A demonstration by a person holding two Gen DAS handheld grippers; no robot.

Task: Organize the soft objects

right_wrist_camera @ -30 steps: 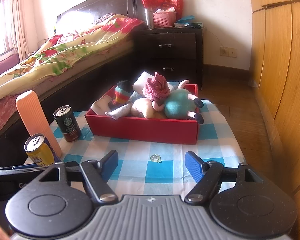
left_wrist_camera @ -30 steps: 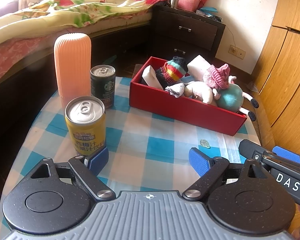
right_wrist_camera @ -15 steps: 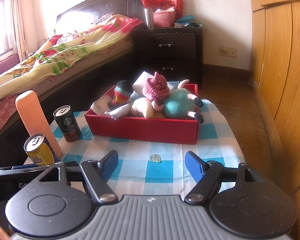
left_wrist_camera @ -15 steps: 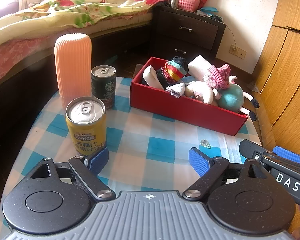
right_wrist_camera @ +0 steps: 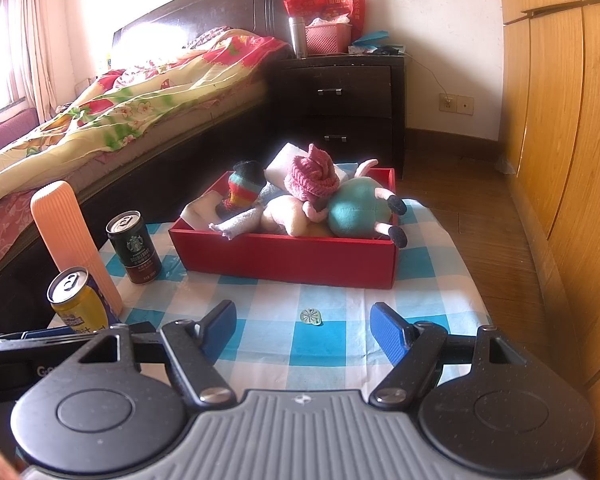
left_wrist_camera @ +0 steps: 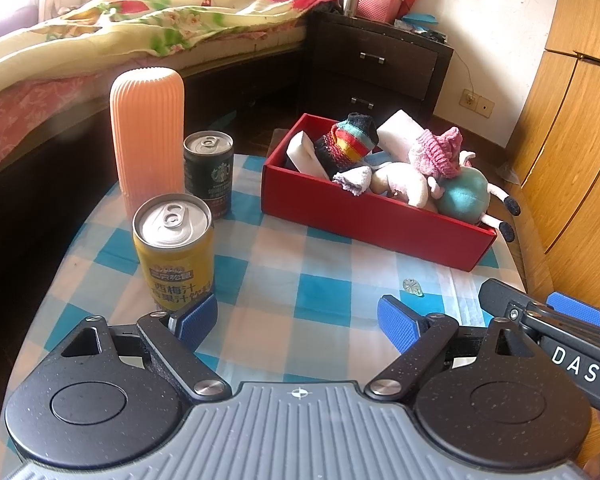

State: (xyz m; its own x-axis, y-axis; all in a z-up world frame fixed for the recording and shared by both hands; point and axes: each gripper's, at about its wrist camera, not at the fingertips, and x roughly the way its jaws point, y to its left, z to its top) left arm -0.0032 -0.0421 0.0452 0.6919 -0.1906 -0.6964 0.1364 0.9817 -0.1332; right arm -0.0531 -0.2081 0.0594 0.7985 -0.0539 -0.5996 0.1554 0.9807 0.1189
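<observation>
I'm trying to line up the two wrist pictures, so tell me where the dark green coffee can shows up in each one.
Left wrist: the dark green coffee can stands left of centre, just right of the orange ribbed cylinder.
Right wrist: the can stands at the left, right of the cylinder.
Shared landmark: the red box sits to the can's right in both.

Two handheld grippers side by side, angled downward: left gripper (left_wrist_camera: 298, 322) jaws wide apart and empty; right gripper (right_wrist_camera: 303, 326) likewise parted, empty.
</observation>
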